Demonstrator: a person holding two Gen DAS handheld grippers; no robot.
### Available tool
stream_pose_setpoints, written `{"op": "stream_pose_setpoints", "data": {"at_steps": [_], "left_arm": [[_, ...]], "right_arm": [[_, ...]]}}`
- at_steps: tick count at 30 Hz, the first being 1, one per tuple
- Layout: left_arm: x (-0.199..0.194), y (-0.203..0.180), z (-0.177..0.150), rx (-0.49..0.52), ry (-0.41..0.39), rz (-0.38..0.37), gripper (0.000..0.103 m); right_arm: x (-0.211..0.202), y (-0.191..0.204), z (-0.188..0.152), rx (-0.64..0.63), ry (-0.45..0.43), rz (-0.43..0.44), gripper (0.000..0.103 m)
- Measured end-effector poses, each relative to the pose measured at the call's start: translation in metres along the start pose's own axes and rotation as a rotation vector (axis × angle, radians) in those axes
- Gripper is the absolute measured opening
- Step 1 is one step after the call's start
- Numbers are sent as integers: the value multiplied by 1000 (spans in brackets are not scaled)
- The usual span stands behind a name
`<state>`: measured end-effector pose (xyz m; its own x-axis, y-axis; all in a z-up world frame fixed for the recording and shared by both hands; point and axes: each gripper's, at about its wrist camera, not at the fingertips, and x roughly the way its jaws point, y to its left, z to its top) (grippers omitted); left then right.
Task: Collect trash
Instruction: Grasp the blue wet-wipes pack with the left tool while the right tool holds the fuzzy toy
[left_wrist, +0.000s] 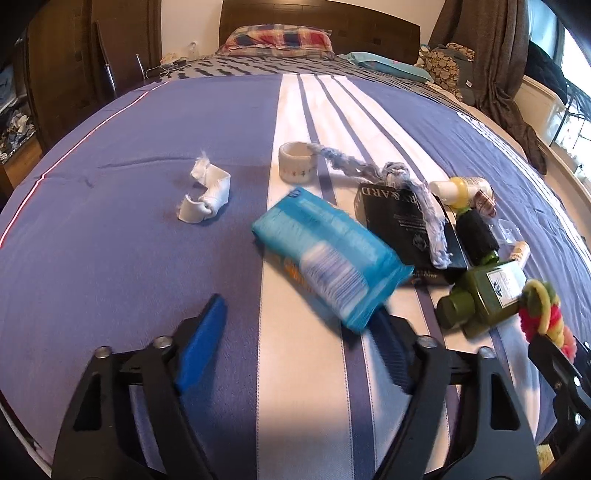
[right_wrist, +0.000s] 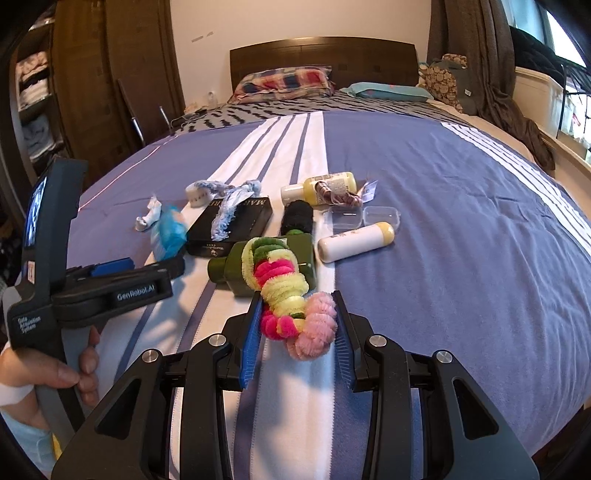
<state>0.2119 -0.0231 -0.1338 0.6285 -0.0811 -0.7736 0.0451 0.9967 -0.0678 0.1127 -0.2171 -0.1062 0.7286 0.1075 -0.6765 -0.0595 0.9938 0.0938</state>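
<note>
On the striped bed lies a crumpled white tissue (left_wrist: 205, 194), a blue wipes pack (left_wrist: 328, 254), a tape roll (left_wrist: 297, 161), a frayed blue rope (left_wrist: 406, 184) over a black box (left_wrist: 399, 221), and a green bottle (left_wrist: 484, 299). My left gripper (left_wrist: 299, 317) is open; its right finger is just under the wipes pack's near end. My right gripper (right_wrist: 297, 306) is shut on a fuzzy pink, yellow and green chenille toy (right_wrist: 284, 291) above the green bottle (right_wrist: 236, 266). The tissue also shows in the right wrist view (right_wrist: 149, 218).
A yellow lotion bottle (right_wrist: 325, 186), a white tube (right_wrist: 356, 242), clear plastic cases (right_wrist: 364, 218) and a black roll (right_wrist: 297, 218) lie right of the box (right_wrist: 229, 229). Pillows (right_wrist: 284, 81) and headboard are at the far end; wardrobe at left, curtain at right.
</note>
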Motion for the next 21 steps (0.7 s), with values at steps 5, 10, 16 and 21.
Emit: {"op": "stream_pose_setpoints", "data": {"at_steps": [5,10,16,21], "left_arm": [[1,2,6,9,-9,7,61],[1,-4,7,58,-24,93,77],[-11,-18,9,179,-100,207,89],[-6,-30,18,232,-119,163,90]], "right_arm": [[-3,-6,-2,5,3,-19,36],[-3,-10,-2,10,5,-17,36],[3,-15,-2,29,10,0,37],[7,-19,-2,42,13,18,37]]}}
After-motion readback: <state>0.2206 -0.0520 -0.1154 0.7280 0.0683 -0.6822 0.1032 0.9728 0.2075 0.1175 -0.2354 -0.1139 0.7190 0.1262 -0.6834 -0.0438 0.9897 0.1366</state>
